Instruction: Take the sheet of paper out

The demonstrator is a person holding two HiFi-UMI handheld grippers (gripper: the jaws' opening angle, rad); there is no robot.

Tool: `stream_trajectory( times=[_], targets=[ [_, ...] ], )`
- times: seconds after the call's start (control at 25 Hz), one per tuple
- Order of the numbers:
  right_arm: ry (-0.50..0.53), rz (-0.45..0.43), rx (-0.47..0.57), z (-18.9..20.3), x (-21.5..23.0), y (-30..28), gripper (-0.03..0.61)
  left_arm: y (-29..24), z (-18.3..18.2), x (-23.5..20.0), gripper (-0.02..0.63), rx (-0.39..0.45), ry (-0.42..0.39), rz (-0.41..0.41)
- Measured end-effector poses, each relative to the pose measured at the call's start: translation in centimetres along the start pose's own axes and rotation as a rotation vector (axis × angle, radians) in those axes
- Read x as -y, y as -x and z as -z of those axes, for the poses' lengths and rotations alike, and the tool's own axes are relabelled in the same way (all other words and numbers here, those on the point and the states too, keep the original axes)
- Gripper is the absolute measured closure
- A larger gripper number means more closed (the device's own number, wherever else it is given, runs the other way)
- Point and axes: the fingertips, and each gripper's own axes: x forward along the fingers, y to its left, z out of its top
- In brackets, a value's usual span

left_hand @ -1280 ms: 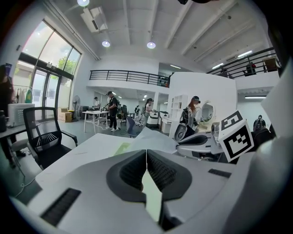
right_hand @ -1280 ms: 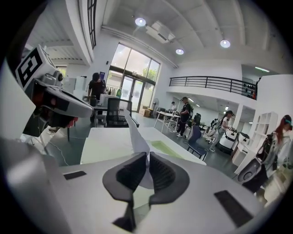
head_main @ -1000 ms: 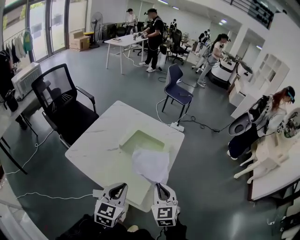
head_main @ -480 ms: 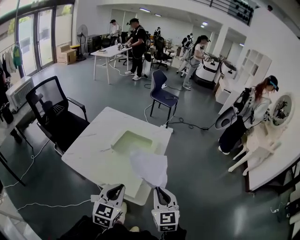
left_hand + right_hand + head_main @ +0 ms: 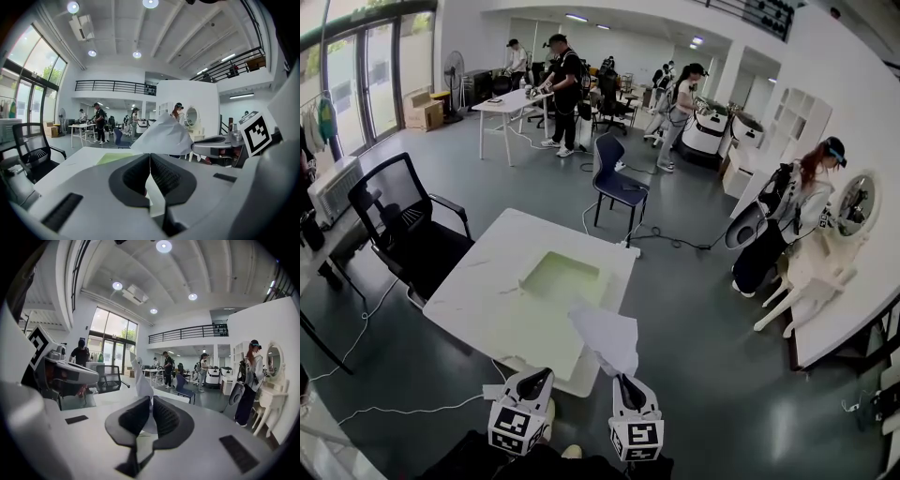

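The right gripper (image 5: 623,378) is clamped on the sheet of paper (image 5: 605,336), its two dark jaws pinching the sheet's lower corner. In the right gripper view the sheet (image 5: 139,376) rises crumpled and upright out of those jaws (image 5: 151,401). The left gripper (image 5: 542,375) is just beside it to the left. Its jaws are pressed together at the tips with nothing between them, as the left gripper view (image 5: 149,154) shows. From there the paper (image 5: 164,136) appears raised above the table (image 5: 478,291), at the near right corner. A pale green folder (image 5: 562,278) lies flat on the white tabletop, just beyond the sheet. A black office chair (image 5: 403,211) stands at the table's left side and a blue chair (image 5: 617,178) at its far end. Several people stand at other tables in the hall behind.
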Motion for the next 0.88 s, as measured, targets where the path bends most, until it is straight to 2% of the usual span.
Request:
stream_trajectory(
  times=[0.88],
  targets=[
    [0.016, -0.009, 0.020, -1.5, -2.4, -0.6, 0.540, 1.5, 0.1, -2.0, 0.589, 0.014, 0.006, -0.002]
  ],
)
